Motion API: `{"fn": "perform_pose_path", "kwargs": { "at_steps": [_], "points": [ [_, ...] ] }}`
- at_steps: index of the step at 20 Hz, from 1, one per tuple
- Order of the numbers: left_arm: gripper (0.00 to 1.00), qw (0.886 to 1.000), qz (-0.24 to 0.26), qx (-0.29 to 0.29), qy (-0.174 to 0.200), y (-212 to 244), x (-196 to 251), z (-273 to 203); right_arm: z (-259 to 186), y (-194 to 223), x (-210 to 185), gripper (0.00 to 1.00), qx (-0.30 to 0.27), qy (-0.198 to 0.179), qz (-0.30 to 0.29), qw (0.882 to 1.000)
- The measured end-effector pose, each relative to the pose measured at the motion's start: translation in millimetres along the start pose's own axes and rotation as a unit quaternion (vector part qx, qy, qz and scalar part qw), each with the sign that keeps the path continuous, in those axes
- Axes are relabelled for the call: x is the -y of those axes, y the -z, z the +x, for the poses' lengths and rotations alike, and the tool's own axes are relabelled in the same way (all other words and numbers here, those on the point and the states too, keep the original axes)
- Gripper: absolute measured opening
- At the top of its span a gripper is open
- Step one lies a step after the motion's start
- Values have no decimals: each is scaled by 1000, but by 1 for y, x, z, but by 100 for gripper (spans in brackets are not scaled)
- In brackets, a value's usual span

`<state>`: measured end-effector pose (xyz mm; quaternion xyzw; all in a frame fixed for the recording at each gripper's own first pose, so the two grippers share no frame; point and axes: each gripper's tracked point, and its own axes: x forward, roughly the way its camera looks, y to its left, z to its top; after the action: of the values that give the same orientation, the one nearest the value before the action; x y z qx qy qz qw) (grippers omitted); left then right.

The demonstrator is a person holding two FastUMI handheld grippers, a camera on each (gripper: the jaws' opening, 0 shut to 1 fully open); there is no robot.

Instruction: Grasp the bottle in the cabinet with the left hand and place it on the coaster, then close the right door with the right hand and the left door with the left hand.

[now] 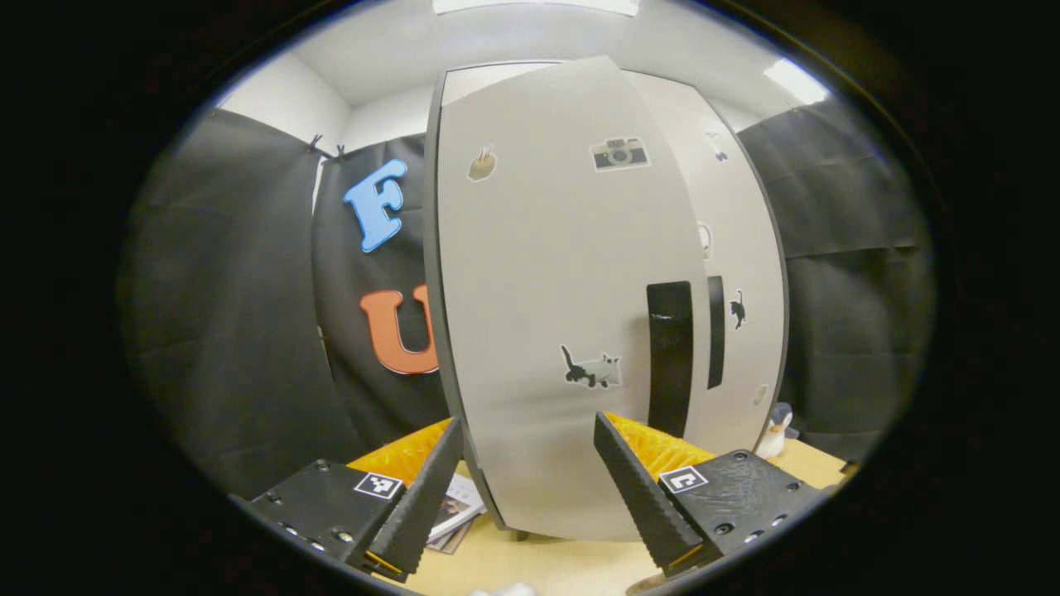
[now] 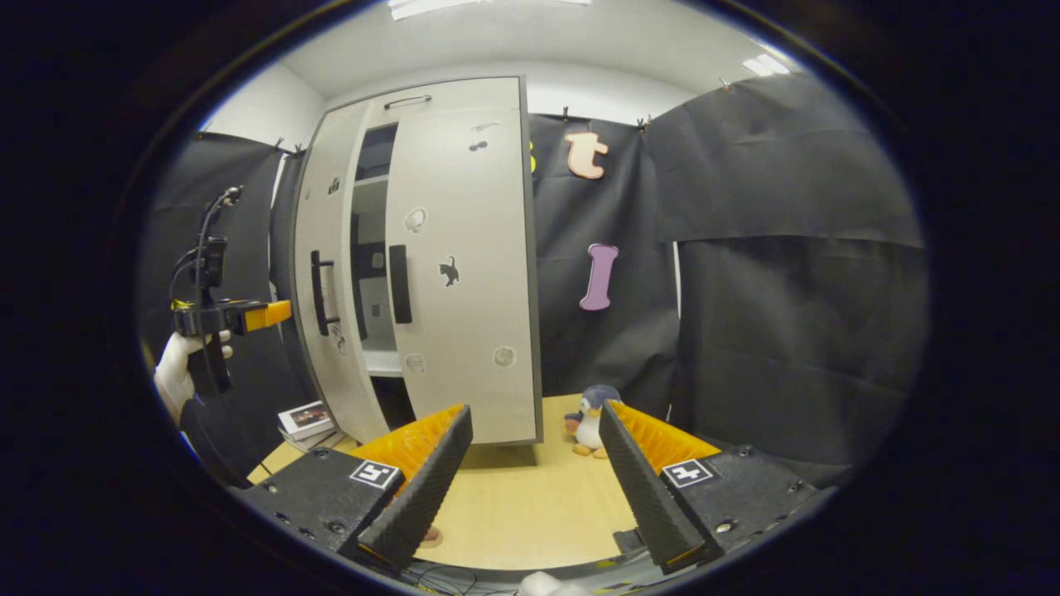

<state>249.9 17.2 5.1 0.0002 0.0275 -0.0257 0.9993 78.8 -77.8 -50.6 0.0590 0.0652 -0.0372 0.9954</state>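
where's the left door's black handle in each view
Left gripper view: the left door's handle is right of centre on the big door face, just above the left gripper.
Right gripper view: the handle sits left of centre, near the other gripper.
Shared landmark: the toy penguin on the table.

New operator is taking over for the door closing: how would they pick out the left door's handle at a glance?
Find the tall pale cabinet on the wooden table. Its left door hangs ajar, nearest the left gripper. The handle is the dark vertical bar on that door's inner edge; unlike the right door's handle, it faces the approaching fingers.
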Motion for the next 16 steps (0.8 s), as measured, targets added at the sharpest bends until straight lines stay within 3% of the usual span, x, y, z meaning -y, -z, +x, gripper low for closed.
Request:
{"fn": "perform_pose_path", "kwargs": {
  "at_steps": [10,16],
  "points": [
    [97,1000,-12,23,14,-18,21,-78,11,-11,-10,100,11,-4,-6,1000],
    [97,1000,-7,22,-9,-9,9,-117,18,-16,-29,100,19,-20,-15,1000]
  ]
}}
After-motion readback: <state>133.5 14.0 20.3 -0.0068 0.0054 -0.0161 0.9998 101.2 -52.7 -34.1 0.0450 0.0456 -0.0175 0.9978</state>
